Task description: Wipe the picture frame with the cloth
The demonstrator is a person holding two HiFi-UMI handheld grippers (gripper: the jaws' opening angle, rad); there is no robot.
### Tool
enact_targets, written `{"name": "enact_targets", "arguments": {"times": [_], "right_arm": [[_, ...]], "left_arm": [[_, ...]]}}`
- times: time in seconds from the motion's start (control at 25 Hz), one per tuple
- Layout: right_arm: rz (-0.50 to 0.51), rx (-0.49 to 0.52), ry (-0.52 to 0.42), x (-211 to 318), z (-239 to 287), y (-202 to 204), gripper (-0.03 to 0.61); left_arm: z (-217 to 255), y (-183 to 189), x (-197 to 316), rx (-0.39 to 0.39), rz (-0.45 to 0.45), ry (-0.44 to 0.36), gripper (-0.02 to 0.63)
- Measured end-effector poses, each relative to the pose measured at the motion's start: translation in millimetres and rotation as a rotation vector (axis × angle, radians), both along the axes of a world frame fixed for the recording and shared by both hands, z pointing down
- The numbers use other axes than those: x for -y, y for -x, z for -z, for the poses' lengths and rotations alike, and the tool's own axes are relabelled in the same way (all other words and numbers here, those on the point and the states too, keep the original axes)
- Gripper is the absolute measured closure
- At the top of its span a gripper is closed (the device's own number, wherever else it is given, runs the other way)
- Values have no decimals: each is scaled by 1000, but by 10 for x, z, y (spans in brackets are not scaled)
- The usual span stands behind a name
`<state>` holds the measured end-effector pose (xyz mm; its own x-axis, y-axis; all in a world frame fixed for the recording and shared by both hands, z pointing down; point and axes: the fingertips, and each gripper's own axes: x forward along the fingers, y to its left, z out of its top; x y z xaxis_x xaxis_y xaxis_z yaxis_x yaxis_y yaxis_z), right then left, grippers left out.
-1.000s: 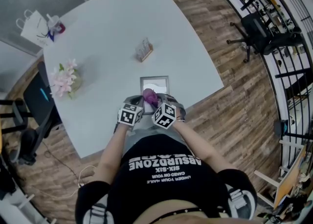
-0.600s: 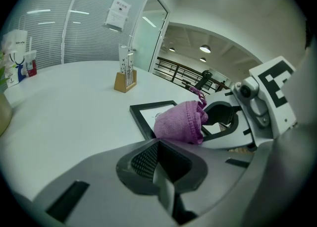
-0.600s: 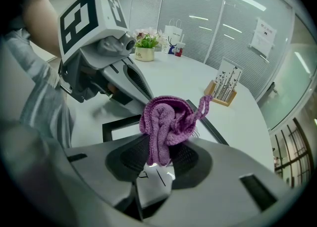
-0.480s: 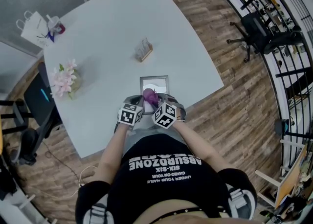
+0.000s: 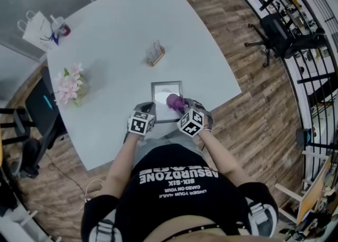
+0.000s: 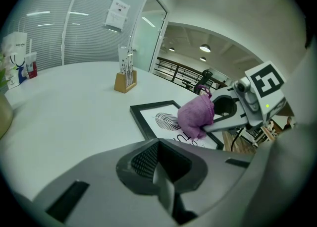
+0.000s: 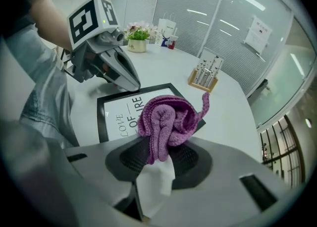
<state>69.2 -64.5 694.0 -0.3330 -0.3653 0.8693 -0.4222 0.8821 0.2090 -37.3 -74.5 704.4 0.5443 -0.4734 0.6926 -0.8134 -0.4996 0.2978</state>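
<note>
**While the cloth rests on the frame, my right claw is clamped on it**

As I read the right gripper view, my right claw (image 7: pixel 157 146) has its jaws pressed onto a bunched purple cloth (image 7: pixel 166 119), and a loose tail of the fabric curls up to the right. The bundle bulges out past the jaw tips, over the lower right part of the picture frame (image 7: pixel 119 112).

From the head view, the picture frame (image 5: pixel 167 89) lies flat on the white bench (image 5: pixel 127 40), close to the edge where I stand. Its black border surrounds a white print with a leaf drawing and some lettering. The cloth (image 5: pixel 174 101) sits on the glass towards the frame's right side, with the right claw (image 5: pixel 180 108) just behind it.

My left claw (image 6: pixel 158 164) has its jaws drawn together with nothing between them. Its tip (image 5: pixel 148 110) lies at the frame's near left edge; whether it presses on the border I cannot tell. The left gripper view shows the frame (image 6: pixel 163 119) and the cloth (image 6: pixel 195 117) ahead and to the right.

Farther back on the bench stand a wooden holder (image 5: pixel 156 54), pink flowers (image 5: pixel 68 85) and a paper bag (image 5: pixel 37 27), all well apart from the frame.
</note>
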Motion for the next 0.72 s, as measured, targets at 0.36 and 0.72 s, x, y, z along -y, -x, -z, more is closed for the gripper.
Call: {"name": "enact_targets", "arguments": {"times": [0.36,0.72], "right_arm": [[-50,13,-30,-13,62,-81,451],[-26,19,6,-227,18,-25,451]], "left_arm": [[11,9,10,-4,3,0,598],[23,5,6,10,2,-6,598]]}}
